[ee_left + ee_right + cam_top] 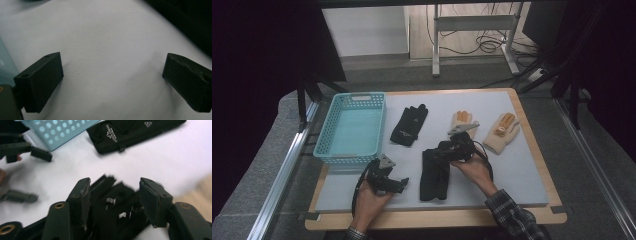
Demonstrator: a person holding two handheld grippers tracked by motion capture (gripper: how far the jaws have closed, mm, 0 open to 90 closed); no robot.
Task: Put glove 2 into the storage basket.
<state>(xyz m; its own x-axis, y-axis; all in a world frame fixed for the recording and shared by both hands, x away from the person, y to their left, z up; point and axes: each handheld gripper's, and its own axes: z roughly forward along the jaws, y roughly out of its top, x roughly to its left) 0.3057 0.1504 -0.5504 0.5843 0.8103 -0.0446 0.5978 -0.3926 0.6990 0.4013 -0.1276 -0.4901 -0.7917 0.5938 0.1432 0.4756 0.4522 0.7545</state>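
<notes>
Fingers [155, 202] of my right gripper [113, 200] straddle, apart, the near black glove [434, 175] at table's six o'clock; I'd lower squarely before pinching; left gripper [112, 80] gapes idle.

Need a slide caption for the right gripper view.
Right gripper open over a black glove; second black glove beside blue basket.

Near black glove [115, 212]: fingers blurred, cuff cut off by the bottom edge in the right gripper view.
</notes>
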